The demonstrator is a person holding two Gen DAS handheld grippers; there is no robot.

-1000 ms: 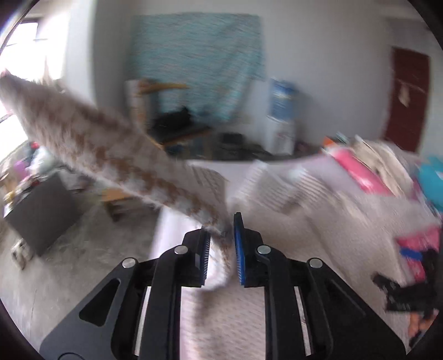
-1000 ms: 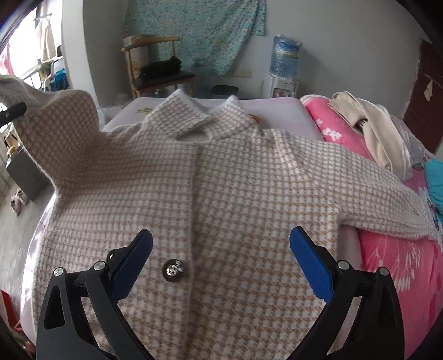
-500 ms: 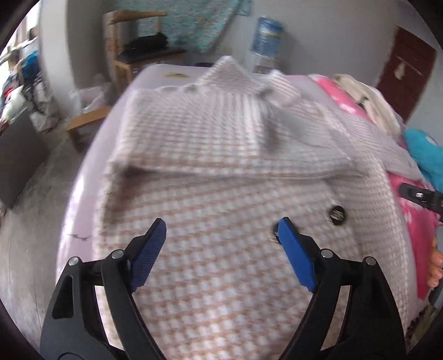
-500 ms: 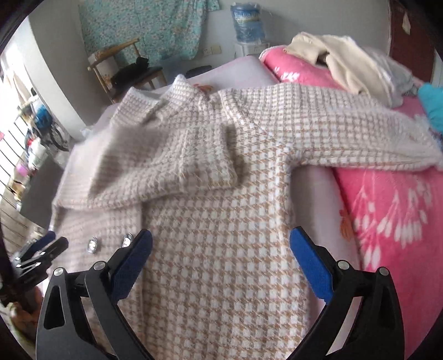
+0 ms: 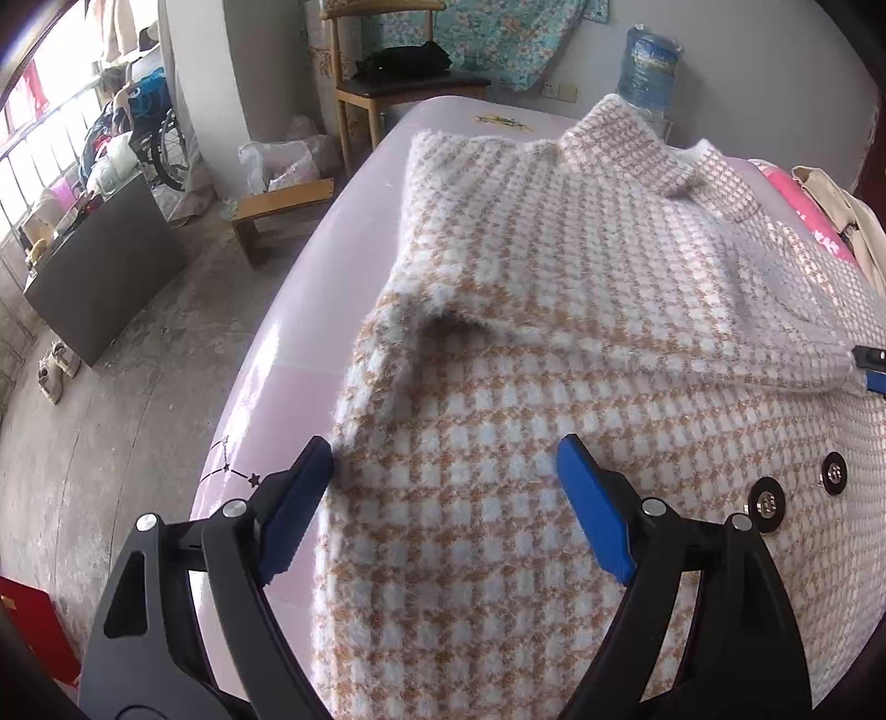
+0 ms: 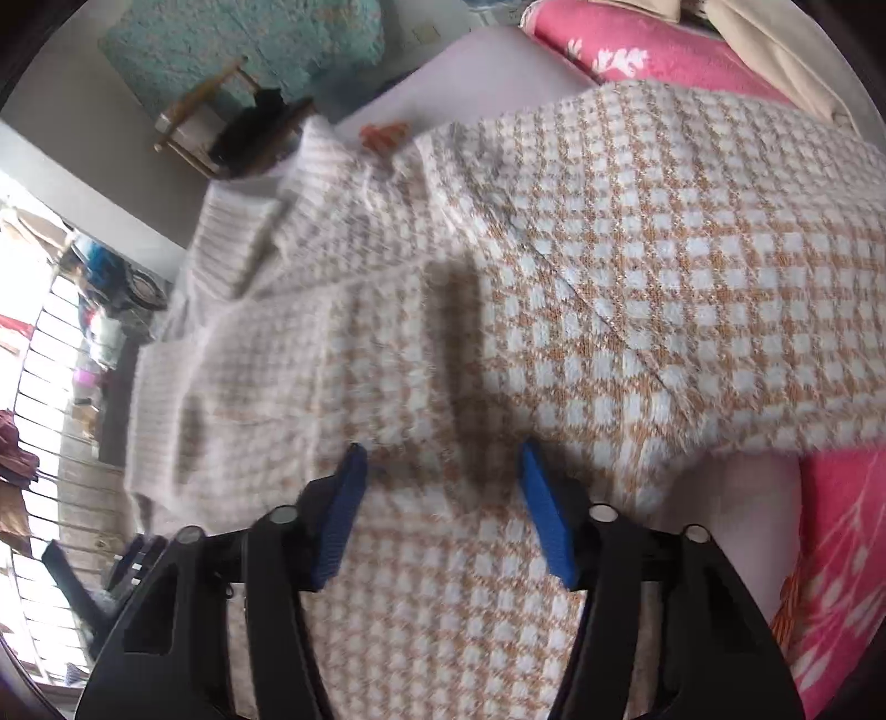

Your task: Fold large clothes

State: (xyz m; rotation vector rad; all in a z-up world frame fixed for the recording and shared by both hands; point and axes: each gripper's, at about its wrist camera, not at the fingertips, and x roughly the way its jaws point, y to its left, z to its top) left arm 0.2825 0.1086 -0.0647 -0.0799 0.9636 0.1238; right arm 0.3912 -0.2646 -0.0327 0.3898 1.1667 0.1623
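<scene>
A beige and white checked knit cardigan point(image 5: 554, 343) lies flat on a pale pink bed point(image 5: 310, 310), with one sleeve folded across its chest point(image 5: 637, 266). Dark buttons point(image 5: 767, 505) show near the front edge. My left gripper point(image 5: 443, 476) is open and empty, low over the cardigan's left side edge. My right gripper point(image 6: 440, 487) is open and empty, close above the end of the folded sleeve point(image 6: 387, 387). The cardigan's other sleeve point(image 6: 720, 249) stretches out to the right. The right gripper's tip shows at the edge of the left wrist view point(image 5: 872, 368).
A wooden chair point(image 5: 398, 83) with dark clothes, a water bottle point(image 5: 648, 66) and a low stool point(image 5: 282, 210) stand beyond the bed. A dark cabinet point(image 5: 99, 271) is on the floor at left. Pink bedding point(image 6: 637, 50) and cream clothes point(image 5: 847, 216) lie at right.
My left gripper let go of the sleeve, which now lies folded across the chest, and dropped to the cardigan's side edge. My right gripper moved in close over the folded sleeve's end and narrowed.
</scene>
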